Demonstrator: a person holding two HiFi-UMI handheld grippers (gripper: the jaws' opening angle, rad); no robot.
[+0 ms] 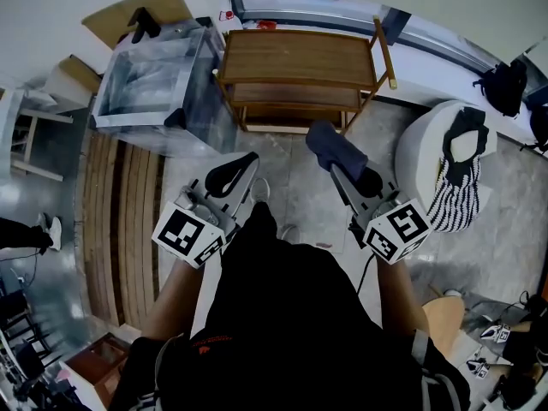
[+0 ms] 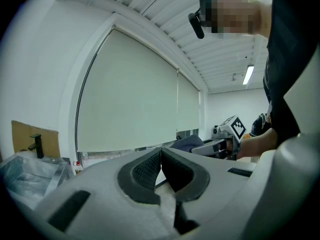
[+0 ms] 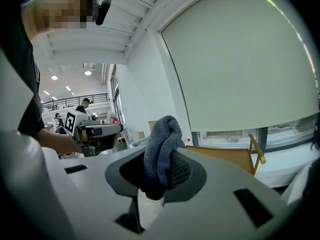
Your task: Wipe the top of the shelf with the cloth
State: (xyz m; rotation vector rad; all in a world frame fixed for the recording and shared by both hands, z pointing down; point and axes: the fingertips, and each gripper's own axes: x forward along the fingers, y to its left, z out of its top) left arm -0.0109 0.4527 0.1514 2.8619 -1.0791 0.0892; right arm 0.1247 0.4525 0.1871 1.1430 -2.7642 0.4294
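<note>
Approaching step judged: cloth (image 1: 332,146) clenched in right gripper (image 1: 347,171), frame centre; left gripper (image 1: 233,172) closed, empty. Shelf (image 1: 295,56) top, upper centre, not yet touched; forward reach called for.

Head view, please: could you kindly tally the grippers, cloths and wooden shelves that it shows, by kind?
Hand-held grippers: 2, the left gripper and the right gripper
Blue-grey cloth: 1, between the right jaws
Brown wooden shelf: 1
Total: 4

We see a clear plastic box (image 1: 145,88) just beside cardboard (image 1: 167,5), and a striped bag (image 1: 458,187) draped over a white round seat (image 1: 419,157).
</note>
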